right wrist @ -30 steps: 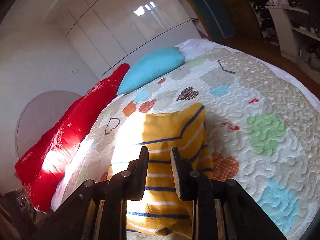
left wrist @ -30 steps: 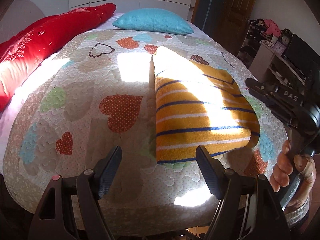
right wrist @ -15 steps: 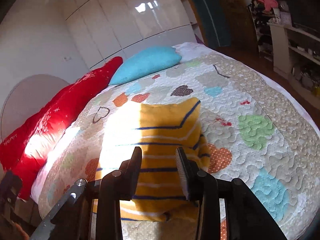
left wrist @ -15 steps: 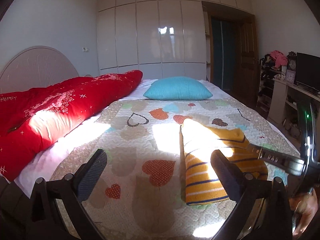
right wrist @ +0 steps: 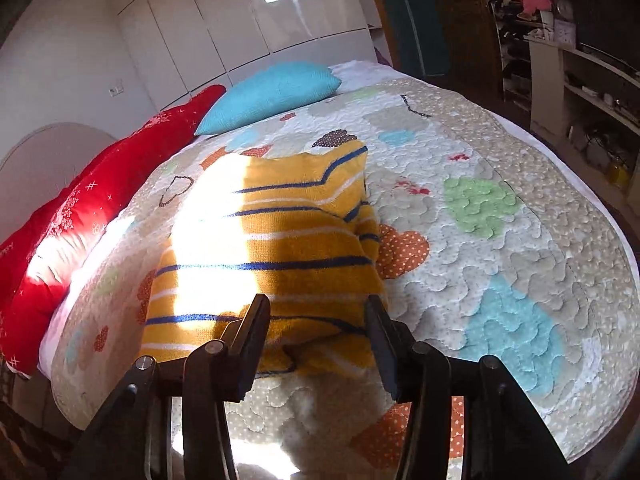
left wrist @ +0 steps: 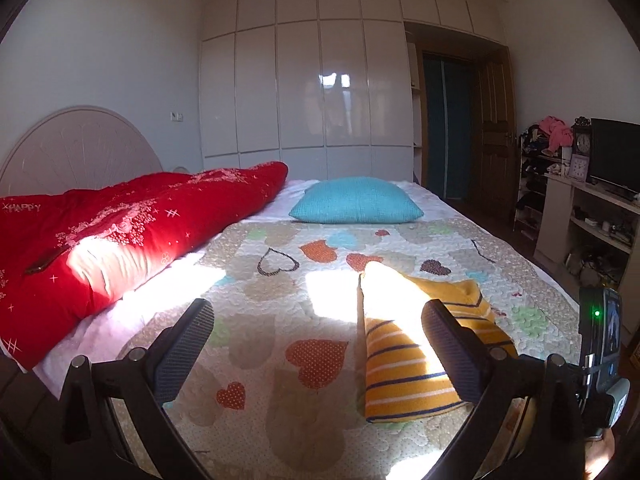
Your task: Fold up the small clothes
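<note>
A small yellow sweater with blue and white stripes [right wrist: 280, 240] lies folded on the heart-patterned quilt [right wrist: 500, 240]. It also shows at the right of the left wrist view [left wrist: 404, 360]. My left gripper [left wrist: 320, 344] is wide open and empty, raised above the near edge of the bed, left of the sweater. My right gripper [right wrist: 318, 336] is open and empty, just above the sweater's near edge. Part of the right gripper's body shows at the far right of the left wrist view.
A red duvet [left wrist: 120, 236] lies along the left side of the bed. A turquoise pillow [left wrist: 356, 200] sits at the far end. White wardrobes [left wrist: 304, 80] stand behind. Shelves with a TV and clocks [left wrist: 592, 184] stand on the right.
Both grippers have pulled back from the sweater. The left one has tilted up to look level across the room. The right one's jaws have opened from nearly shut.
</note>
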The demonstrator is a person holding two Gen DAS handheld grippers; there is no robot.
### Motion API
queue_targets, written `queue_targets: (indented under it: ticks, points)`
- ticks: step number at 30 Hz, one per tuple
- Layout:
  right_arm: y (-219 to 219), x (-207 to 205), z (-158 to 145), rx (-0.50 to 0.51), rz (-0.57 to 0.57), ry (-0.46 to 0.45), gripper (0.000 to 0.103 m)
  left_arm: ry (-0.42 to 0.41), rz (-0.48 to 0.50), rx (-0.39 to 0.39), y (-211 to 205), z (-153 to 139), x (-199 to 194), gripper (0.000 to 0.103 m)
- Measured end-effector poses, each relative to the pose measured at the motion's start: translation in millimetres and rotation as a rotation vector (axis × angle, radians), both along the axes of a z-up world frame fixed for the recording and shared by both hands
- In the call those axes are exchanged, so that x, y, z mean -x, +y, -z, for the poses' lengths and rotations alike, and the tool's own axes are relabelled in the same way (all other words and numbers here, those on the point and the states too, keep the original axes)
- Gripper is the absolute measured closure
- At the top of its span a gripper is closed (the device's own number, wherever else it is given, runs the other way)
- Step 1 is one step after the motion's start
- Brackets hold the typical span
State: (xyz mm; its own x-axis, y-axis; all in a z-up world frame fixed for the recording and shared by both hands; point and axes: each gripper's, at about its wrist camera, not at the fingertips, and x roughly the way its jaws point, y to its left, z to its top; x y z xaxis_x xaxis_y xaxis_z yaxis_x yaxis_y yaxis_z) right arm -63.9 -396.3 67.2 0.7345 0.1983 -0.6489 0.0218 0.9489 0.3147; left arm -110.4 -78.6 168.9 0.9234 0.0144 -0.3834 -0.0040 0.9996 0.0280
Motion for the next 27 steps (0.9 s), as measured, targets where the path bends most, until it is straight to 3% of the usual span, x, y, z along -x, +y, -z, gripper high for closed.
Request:
queue_targets:
  ticks: [3, 9, 21, 27]
  points:
    - [-4, 6, -2, 0.001, 0.026, -0.007, 0.044, 0.130, 0.091, 0.025, -6, 13, -12, 0.000]
    - [7, 8, -12, 0.032, 0.020, -0.055, 0.044, 0.263, 0.031, -0.015, -5, 40, -27, 0.000]
    - [19, 2, -14, 0.083, 0.001, -0.040, 0.039, 0.380, -0.005, -0.040, 9, 67, -36, 0.000]
    - [25, -23, -44, 0.120, -0.031, -0.100, 0.039, 0.434, 0.011, -0.037, 6, 80, -42, 0.000]
